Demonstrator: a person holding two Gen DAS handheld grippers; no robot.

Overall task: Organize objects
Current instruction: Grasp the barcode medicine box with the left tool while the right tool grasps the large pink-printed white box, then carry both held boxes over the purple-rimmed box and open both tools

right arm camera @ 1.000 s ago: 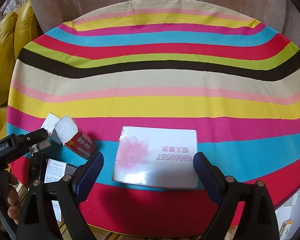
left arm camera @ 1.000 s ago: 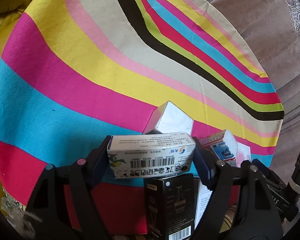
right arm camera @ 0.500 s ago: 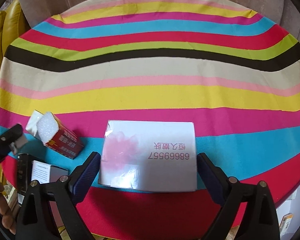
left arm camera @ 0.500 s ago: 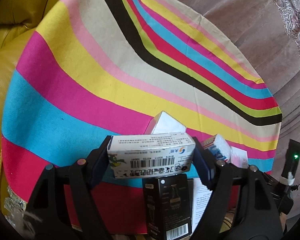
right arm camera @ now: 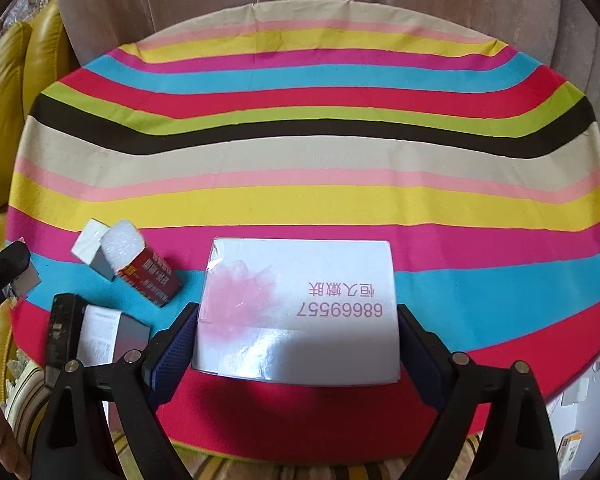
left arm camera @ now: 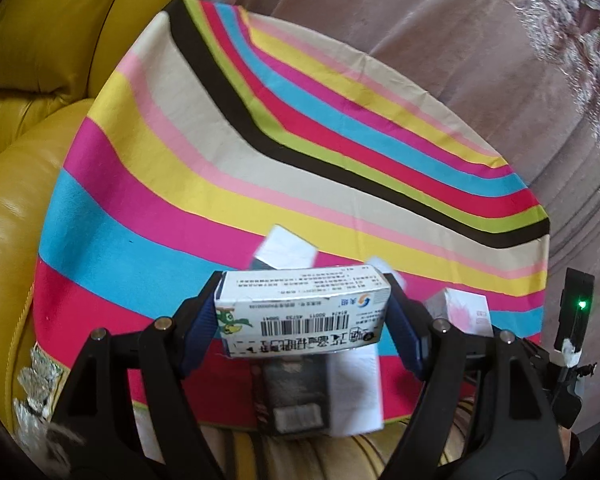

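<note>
My left gripper (left arm camera: 302, 294) is shut on a white medicine box (left arm camera: 304, 312) with a barcode, held crosswise above the near edge of the striped round table (left arm camera: 180, 200). Below it lie a black box (left arm camera: 292, 392) and a white-labelled box (left arm camera: 354, 384). In the right wrist view a large white box (right arm camera: 300, 280) with a pink flower and pink digits lies flat between the fingers of my right gripper (right arm camera: 298, 312). Its jaws are closing, and both blue pads touch the box's sides.
A red box with a white foam top (right arm camera: 148, 276) and a small white-grey box (right arm camera: 90, 248) lie left of the large box. A black box (right arm camera: 62, 332) sits at the near left edge. A yellow sofa (left arm camera: 28, 120) flanks the table, with a curtain (left arm camera: 460, 40) behind.
My left gripper has risen and drawn back with the medicine box still in it. My right gripper has moved forward so the large white box now sits between its fingers.
</note>
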